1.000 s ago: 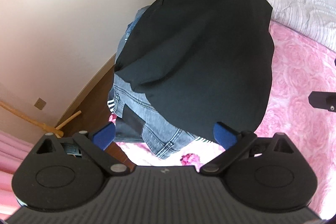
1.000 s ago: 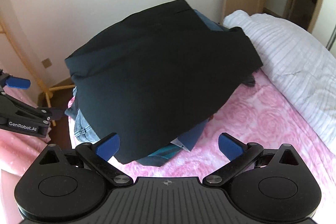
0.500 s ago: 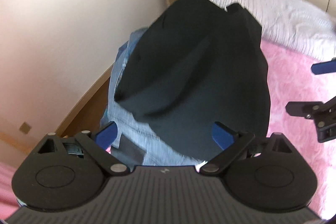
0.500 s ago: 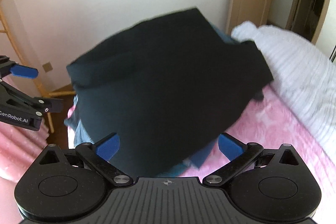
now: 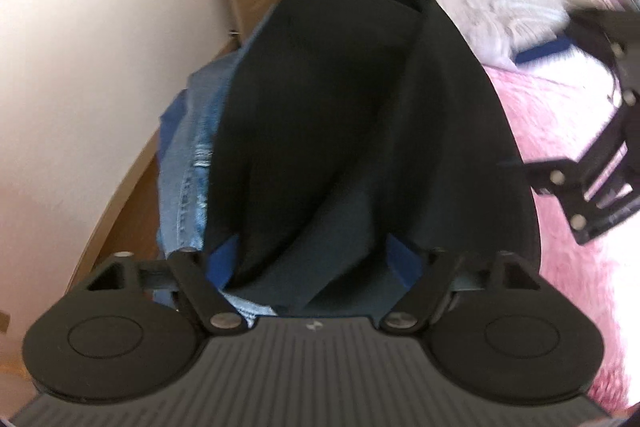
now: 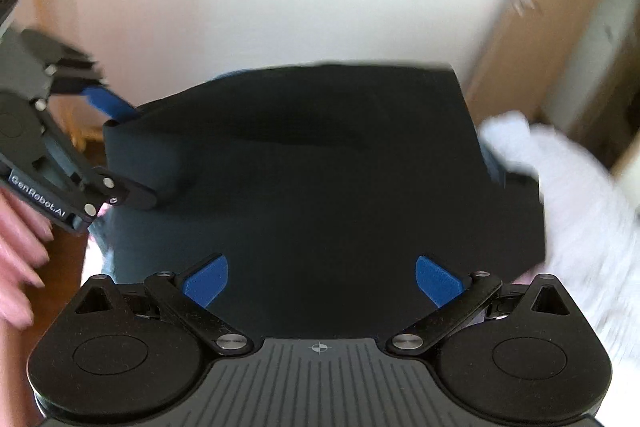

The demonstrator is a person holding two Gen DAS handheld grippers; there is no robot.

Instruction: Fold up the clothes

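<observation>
A black garment (image 5: 360,115) lies on top of a heap of clothes at the bed's edge; it also fills the right wrist view (image 6: 320,163). Blue jeans (image 5: 192,163) lie under it on the left. My left gripper (image 5: 314,259) is open, its blue pads on either side of the garment's near edge. My right gripper (image 6: 320,279) is open, low over the garment's near edge, which lies between its pads. Neither pair of pads is closed on cloth. Each gripper shows in the other's view, the left (image 6: 52,163) and the right (image 5: 592,163).
The heap sits on a pink rose-patterned bedspread (image 5: 568,291). A white striped pillow (image 5: 480,3) lies beyond it (image 6: 580,195). A white wall (image 5: 80,67) and a wooden door (image 6: 532,39) stand behind. Wooden floor (image 5: 132,211) shows left of the bed.
Both grippers have moved forward and down onto the black garment, which now reaches between their open pads. They have also come closer to each other. The views are motion-blurred.
</observation>
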